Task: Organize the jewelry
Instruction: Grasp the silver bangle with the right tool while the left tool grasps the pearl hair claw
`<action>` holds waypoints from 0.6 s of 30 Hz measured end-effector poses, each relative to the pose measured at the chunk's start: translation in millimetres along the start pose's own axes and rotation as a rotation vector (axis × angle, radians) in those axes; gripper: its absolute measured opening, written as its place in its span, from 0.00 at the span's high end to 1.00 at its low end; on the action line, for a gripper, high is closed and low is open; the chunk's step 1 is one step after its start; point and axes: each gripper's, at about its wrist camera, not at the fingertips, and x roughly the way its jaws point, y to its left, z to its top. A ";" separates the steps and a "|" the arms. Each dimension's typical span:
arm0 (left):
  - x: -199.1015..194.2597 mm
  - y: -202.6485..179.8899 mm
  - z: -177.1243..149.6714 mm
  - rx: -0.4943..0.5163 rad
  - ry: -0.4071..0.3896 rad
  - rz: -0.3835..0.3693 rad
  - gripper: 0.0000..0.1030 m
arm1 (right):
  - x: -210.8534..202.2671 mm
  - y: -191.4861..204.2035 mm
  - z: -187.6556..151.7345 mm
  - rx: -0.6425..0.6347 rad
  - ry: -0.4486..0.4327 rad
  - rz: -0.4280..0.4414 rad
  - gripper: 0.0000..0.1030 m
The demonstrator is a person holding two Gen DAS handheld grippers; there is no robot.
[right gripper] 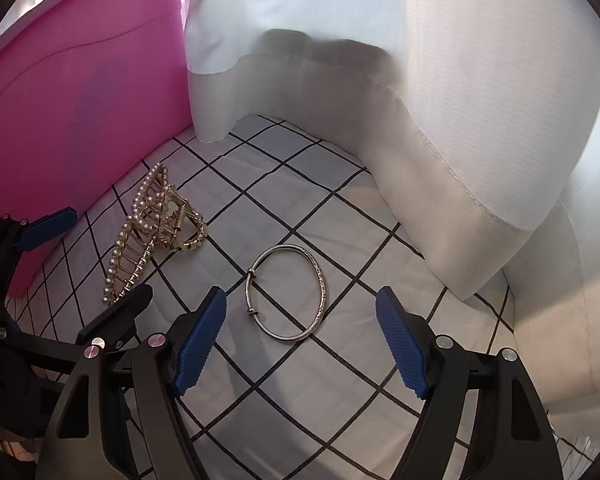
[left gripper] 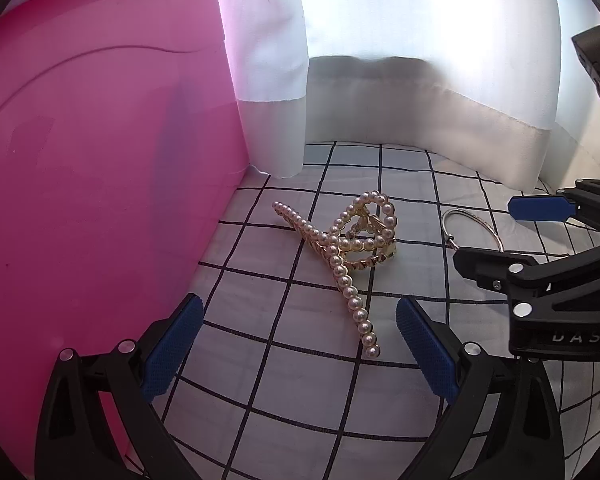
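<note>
A gold hair claw with pearls [left gripper: 346, 254] lies on the checked cloth, just ahead of my open left gripper [left gripper: 300, 344], its long arm reaching between the fingers. It also shows in the right wrist view [right gripper: 152, 232]. A silver bangle [right gripper: 286, 293] lies flat on the cloth, ahead of my open right gripper [right gripper: 302, 340]. The bangle shows partly in the left wrist view [left gripper: 472, 228], behind the right gripper [left gripper: 512, 236]. The left gripper [right gripper: 96, 272] shows at the left of the right wrist view. Both grippers are empty.
A big pink plastic container [left gripper: 100, 160] stands at the left, close to the hair claw; it also shows in the right wrist view [right gripper: 80, 92]. A white curtain [right gripper: 420, 100] hangs at the back and right, its hem on the white black-checked cloth [right gripper: 308, 200].
</note>
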 end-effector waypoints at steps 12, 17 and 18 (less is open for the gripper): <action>8.5 -0.2 5.9 -0.020 0.017 -0.003 0.07 | -2.7 -27.8 -9.0 0.145 -0.048 -0.112 0.28; 15.4 -5.2 13.3 -0.023 0.025 -0.003 0.07 | -5.4 -32.7 -12.3 0.178 -0.062 -0.137 0.28; 17.5 -6.3 15.0 -0.023 0.030 -0.003 0.07 | -5.6 -33.0 -11.9 0.181 -0.063 -0.139 0.28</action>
